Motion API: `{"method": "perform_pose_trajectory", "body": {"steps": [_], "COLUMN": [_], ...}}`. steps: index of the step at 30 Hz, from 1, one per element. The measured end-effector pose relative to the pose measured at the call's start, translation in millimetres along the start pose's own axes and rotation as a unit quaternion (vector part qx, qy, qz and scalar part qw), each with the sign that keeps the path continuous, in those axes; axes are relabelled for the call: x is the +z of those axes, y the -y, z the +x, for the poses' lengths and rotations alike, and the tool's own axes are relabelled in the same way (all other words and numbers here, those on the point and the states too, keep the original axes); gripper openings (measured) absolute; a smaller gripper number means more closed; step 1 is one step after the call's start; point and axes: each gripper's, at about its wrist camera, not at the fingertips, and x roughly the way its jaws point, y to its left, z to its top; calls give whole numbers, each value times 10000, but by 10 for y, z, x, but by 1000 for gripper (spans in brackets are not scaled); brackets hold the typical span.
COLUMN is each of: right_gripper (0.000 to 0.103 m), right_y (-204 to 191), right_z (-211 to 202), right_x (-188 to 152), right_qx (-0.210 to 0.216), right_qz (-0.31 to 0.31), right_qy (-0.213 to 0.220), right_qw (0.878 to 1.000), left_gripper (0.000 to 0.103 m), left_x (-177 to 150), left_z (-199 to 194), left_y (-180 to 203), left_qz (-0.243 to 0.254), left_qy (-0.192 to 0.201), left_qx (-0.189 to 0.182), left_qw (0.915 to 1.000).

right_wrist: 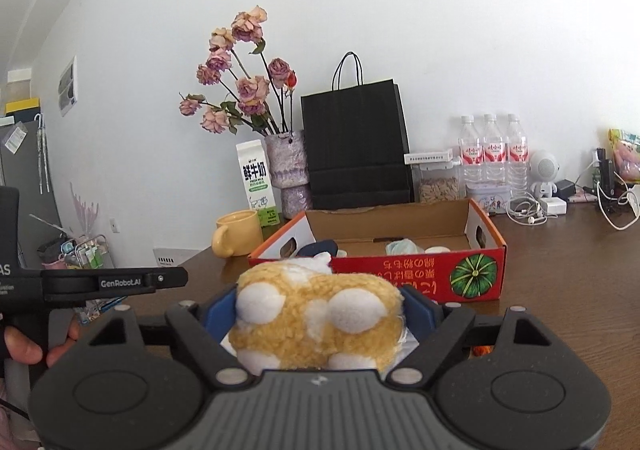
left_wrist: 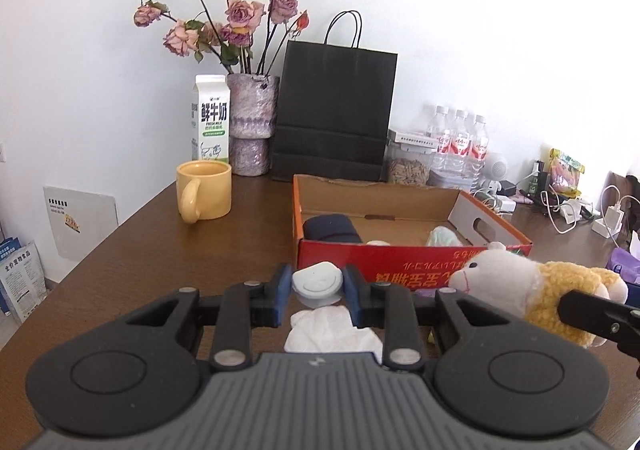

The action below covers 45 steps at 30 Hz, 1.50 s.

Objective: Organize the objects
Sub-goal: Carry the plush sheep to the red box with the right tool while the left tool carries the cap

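Observation:
My left gripper (left_wrist: 318, 273) is shut on a small pale blue-grey round case (left_wrist: 318, 286), held above a crumpled white tissue (left_wrist: 332, 334) on the brown table. Just ahead stands the red cardboard box (left_wrist: 400, 266), which holds a dark navy roll (left_wrist: 332, 228) and a pale green item (left_wrist: 442, 238). My right gripper (right_wrist: 320, 310) is shut on a yellow and white plush sheep (right_wrist: 316, 326), blue pads pressing both its sides. The sheep (left_wrist: 520, 290) hangs right of the left gripper, near the box's front wall. The left gripper (right_wrist: 168, 278) appears side-on, left of the sheep.
A yellow mug (left_wrist: 204, 189), milk carton (left_wrist: 210, 121), vase of dried roses (left_wrist: 252, 121) and black paper bag (left_wrist: 336, 109) stand behind the box. Water bottles (left_wrist: 460, 141), cables and chargers (left_wrist: 568, 205) crowd the back right. The table edge (left_wrist: 80, 270) runs along the left.

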Motion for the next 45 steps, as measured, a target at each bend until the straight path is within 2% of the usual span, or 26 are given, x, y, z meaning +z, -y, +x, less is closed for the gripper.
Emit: {"method": "perform_pose_trajectory", "body": {"steps": [9, 17, 26, 31, 40, 41, 42, 43, 44, 45], "right_gripper": [83, 84, 84, 84, 88, 90, 94, 95, 102, 103], "right_y": [240, 452, 880, 1146, 1338, 1351, 1356, 1358, 1357, 1353], "right_z": [244, 631, 1404, 1869, 2287, 2313, 2330, 2338, 2334, 2320], "right_x": [315, 609, 753, 760, 615, 604, 589, 571, 555, 542], "right_qx": [77, 63, -200, -298, -559, -543, -543, -544, -564, -620], "right_qz": [-40, -209, -177, -15, -146, -142, -142, -153, -178, -209], "right_qy": [420, 708, 761, 602, 284, 212, 168, 145, 179, 234], "right_qw": [9991, 9973, 9967, 9977, 9979, 9982, 9983, 9983, 9981, 9976], "left_gripper": [29, 29, 29, 29, 29, 33, 55, 69, 94, 103], "left_x": [297, 512, 665, 727, 660, 657, 654, 648, 642, 636], "left_z": [287, 724, 1457, 1870, 2273, 2284, 2294, 2294, 2284, 2265], "left_y": [347, 542, 720, 795, 828, 821, 813, 806, 803, 810], "left_qz": [55, -70, -135, -106, 77, 72, 69, 73, 91, 124], "left_qy": [230, 299, 161, 81, -187, -214, -241, -238, -192, -123], "left_qx": [-82, -140, -141, -96, 15, 53, 83, 113, 156, 245], "left_qw": [9997, 9994, 9997, 9999, 9998, 9997, 9997, 9996, 9997, 9995]}}
